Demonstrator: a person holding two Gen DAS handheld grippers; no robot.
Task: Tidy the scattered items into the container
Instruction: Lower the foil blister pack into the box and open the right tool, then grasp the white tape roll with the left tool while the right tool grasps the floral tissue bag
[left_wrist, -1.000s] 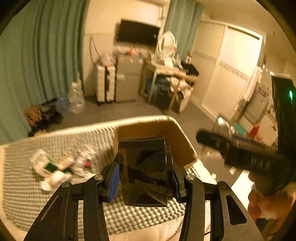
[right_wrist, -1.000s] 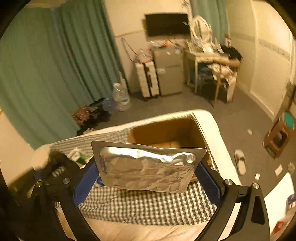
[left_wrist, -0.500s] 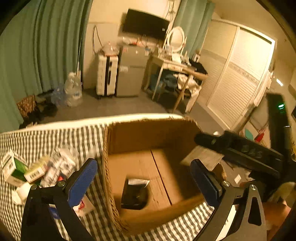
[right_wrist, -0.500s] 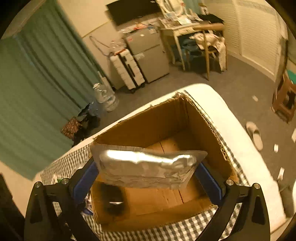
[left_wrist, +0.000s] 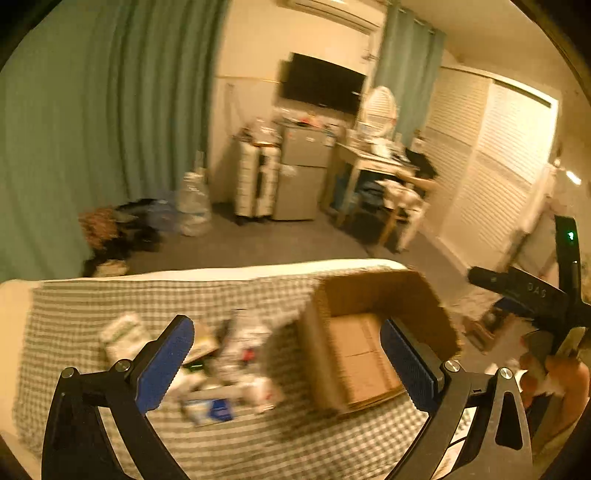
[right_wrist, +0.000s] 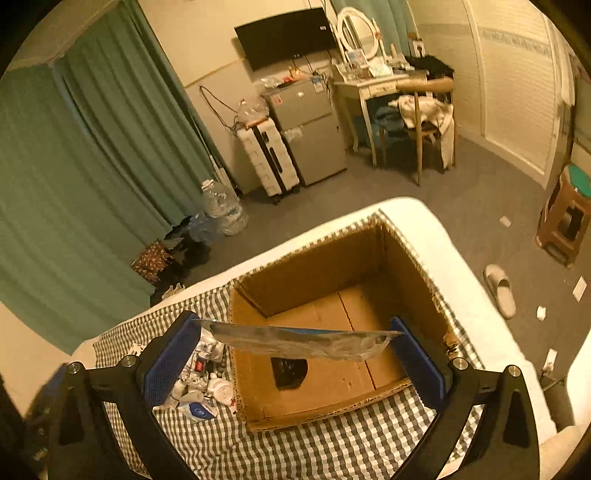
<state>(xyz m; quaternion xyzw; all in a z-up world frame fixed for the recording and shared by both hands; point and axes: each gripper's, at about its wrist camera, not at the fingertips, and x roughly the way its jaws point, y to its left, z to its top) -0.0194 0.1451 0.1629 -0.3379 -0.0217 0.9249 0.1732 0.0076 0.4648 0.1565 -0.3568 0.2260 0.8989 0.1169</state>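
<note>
**Foil pouch poised over the box, pile still waiting**

On the checked bedcover (left_wrist: 74, 325), the left gripper (left_wrist: 286, 363) gapes wide and empty over the scattered packets (left_wrist: 221, 365). The right gripper (right_wrist: 295, 358) pinches a flat foil pouch (right_wrist: 303, 341) above the cardboard box (right_wrist: 321, 258); released off-centre, it might catch the rim. Only the right view shows the dark item (right_wrist: 289, 372) inside.

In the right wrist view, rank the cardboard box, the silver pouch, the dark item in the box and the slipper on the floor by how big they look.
1. Cardboard box.
2. Silver pouch, though it is nearest the camera and seen edge-on, so unsure.
3. Dark item and slipper: alike; the slipper lies farther off, so not ranked.
</note>
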